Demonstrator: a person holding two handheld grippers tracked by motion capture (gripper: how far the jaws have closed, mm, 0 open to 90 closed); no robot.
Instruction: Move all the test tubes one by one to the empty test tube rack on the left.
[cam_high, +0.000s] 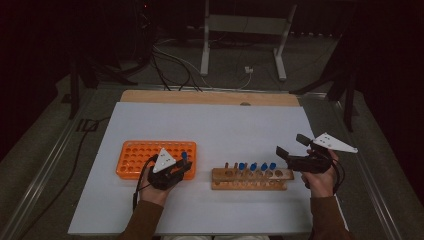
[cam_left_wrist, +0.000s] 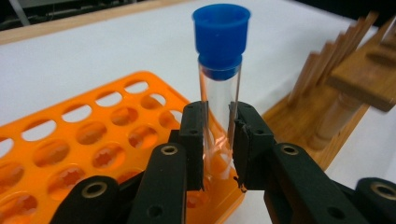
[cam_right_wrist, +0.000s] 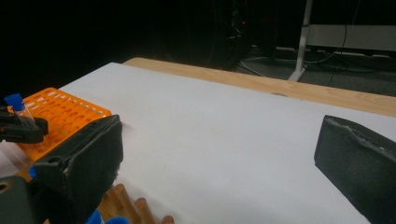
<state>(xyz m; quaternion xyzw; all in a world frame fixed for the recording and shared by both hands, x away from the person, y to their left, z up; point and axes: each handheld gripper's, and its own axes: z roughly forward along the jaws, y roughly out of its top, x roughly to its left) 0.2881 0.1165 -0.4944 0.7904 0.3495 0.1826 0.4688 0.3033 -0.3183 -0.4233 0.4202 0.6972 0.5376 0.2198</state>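
Note:
A clear test tube with a blue cap (cam_left_wrist: 219, 84) stands upright between the pads of my left gripper (cam_left_wrist: 218, 140), which is shut on its lower half. Its bottom end sits at a hole near the right end of the orange tube rack (cam_left_wrist: 70, 135). From above, the left gripper (cam_high: 182, 167) is at the rack's (cam_high: 140, 156) right end, with the blue cap (cam_high: 184, 156) just showing. My right gripper (cam_high: 291, 144) hovers open above the right end of the wooden rack (cam_high: 252, 178), nothing between its jaws. In the right gripper view the jaws (cam_right_wrist: 224, 154) stand wide apart.
Several blue-capped tubes (cam_high: 256, 166) stand in the wooden rack. The white table mat (cam_high: 215, 125) lies on a wooden tabletop. Beyond the far edge are floor cables (cam_high: 170, 60) and a metal table frame (cam_high: 245, 30).

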